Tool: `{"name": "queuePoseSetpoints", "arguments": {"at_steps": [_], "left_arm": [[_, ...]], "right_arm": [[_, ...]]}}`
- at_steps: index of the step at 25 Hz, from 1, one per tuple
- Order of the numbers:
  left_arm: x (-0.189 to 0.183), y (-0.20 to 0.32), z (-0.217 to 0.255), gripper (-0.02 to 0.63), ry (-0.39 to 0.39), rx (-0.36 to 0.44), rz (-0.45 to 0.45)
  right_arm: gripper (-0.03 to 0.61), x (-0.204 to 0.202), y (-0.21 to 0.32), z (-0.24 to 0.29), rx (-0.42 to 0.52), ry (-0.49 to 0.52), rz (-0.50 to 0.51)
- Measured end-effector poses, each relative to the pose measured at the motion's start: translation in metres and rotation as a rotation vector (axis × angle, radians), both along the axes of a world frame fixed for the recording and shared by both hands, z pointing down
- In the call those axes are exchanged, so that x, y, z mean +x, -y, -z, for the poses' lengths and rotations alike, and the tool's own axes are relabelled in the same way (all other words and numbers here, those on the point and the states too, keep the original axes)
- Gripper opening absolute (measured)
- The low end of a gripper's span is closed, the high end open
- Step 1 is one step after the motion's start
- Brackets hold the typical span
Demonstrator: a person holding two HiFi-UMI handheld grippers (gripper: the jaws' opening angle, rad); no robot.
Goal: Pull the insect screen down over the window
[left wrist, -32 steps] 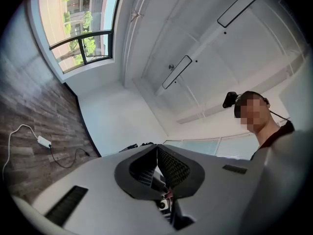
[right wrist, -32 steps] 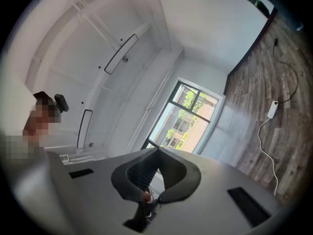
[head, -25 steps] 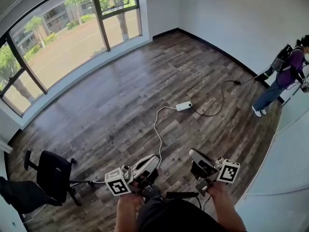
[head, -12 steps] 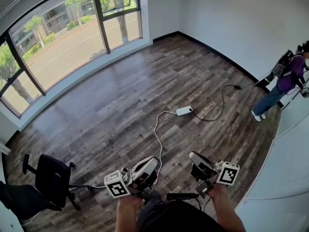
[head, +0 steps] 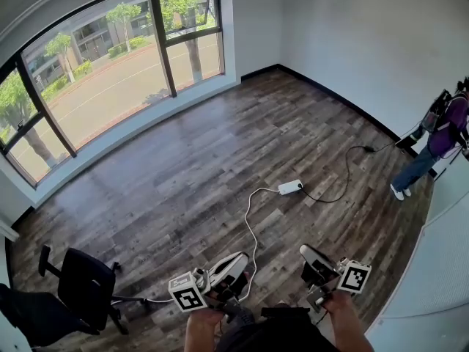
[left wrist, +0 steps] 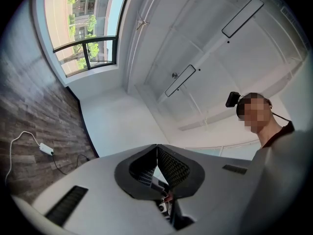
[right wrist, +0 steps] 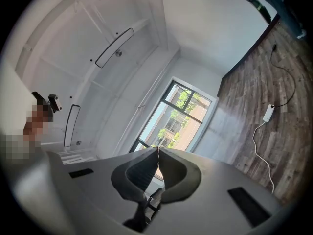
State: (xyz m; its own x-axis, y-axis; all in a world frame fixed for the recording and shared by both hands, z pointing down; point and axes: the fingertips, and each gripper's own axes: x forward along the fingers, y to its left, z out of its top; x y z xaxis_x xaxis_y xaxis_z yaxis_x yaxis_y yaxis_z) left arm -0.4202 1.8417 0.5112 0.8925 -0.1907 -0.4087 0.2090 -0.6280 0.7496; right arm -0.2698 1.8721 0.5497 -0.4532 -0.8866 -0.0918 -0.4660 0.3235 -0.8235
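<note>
We find the head view set high above the wooden floor (head: 183,174), looking steeply down and across to the window (head: 110,72) at its upper left. The camera on the left gripper (left wrist: 156,147) sits close behind the jaws and tilts up at the ceiling (left wrist: 195,48). The camera on the right gripper (right wrist: 157,150) faces the window, rolled sideways. All three views share the window, the wooden floor and the white power strip (head: 290,187).
</note>
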Motion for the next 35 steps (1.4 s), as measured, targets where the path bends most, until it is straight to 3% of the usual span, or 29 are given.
{"name": "queuePoseSetpoints", "arguments": {"at_steps": [11,17,25,30,35], "left_arm": [[0.004,0.092,-0.013,0.008,0.068,-0.04,0.09],[0.04,0.199,-0.025,0.008,0.105,-0.06,0.182],[0.104,0.292,0.003,0.008,0.122,0.009,0.243],[0.133,0.329,0.01,0.009,0.149,-0.003,0.257],[0.157,0.373,0.008,0.009,0.125,0.001,0.231]], "right_arm": [[0.008,-0.001,0.11,-0.016,0.009,0.048,0.09],[0.008,0.046,0.223,-0.034,0.014,0.101,0.151],[0.008,0.118,0.335,-0.014,0.055,0.046,0.212],[0.008,0.143,0.367,-0.009,0.061,0.081,0.201],[0.008,0.164,0.395,-0.016,0.046,0.089,0.169]]}}
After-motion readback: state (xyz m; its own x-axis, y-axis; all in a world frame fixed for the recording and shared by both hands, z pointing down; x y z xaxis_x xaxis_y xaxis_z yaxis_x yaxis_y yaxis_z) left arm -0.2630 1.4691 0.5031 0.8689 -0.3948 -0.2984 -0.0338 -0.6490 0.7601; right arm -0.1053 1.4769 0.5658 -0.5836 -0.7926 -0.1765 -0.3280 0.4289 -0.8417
